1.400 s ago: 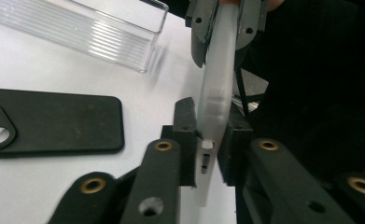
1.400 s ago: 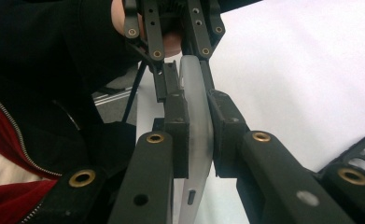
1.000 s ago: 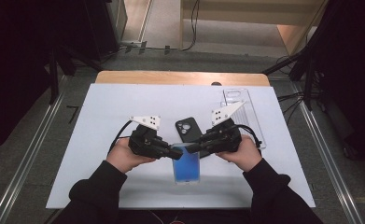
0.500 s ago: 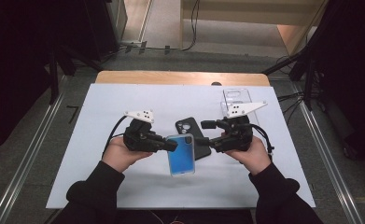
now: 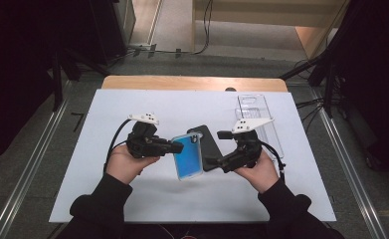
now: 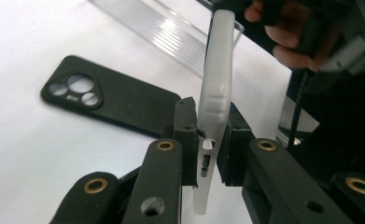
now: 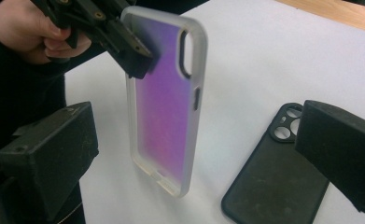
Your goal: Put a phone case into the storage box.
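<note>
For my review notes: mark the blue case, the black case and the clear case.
blue case point(image 5: 188, 158), high view, middle of its back.
black case point(image 5: 208, 144), high view, its bare upper part.
clear case point(image 5: 254, 104), high view, upper panel.

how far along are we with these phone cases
Done: the right gripper has just opened, nothing between its jaws. In hand: the left gripper alone pinches the blue case by its edge, off the table. Left: setting it down; the black case and clear case lie untouched.

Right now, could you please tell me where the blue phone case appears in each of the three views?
High view: blue phone case at table centre, gripped by the left tongs.
Left gripper view: edge-on, upright between the jaws.
Right gripper view: centre-left, raised off the table.
Shared landmark: black phone case lying beside it.
</note>
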The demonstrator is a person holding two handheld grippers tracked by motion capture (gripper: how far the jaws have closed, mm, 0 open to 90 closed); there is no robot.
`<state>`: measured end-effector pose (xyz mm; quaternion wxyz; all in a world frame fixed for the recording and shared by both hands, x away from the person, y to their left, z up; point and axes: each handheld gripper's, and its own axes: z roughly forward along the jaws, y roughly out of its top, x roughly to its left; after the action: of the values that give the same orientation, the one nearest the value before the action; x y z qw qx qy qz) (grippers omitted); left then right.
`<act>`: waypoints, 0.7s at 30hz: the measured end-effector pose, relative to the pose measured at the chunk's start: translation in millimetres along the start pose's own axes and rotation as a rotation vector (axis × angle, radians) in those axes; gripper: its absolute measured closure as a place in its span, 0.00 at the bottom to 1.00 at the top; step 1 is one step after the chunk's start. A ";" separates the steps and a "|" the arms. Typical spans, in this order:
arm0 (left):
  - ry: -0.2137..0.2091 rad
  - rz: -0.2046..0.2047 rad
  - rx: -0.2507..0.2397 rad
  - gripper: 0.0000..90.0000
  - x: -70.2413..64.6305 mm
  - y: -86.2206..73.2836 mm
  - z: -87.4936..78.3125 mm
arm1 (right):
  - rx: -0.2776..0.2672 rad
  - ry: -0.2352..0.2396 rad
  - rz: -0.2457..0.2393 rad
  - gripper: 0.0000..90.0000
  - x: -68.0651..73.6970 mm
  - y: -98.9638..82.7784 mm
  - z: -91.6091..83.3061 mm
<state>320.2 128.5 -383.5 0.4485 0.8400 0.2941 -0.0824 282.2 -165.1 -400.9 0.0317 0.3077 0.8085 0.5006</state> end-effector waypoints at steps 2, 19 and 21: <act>0.016 -0.014 -0.014 0.90 -0.4 0.6 -0.8 | 0.006 -0.060 -0.011 0.02 8.8 0.4 4.3; 0.203 -0.112 -0.051 0.90 -3.8 1.0 -0.4 | -0.085 -0.213 0.120 0.02 22.5 -7.9 25.1; 0.209 -0.119 -0.059 0.90 -5.1 0.9 0.6 | -0.084 -0.226 0.133 0.02 22.5 -8.9 28.6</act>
<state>316.6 125.5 -381.2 0.4345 0.8114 0.3909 -0.0123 270.1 -133.4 -416.7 0.1020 0.4134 0.7559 0.4973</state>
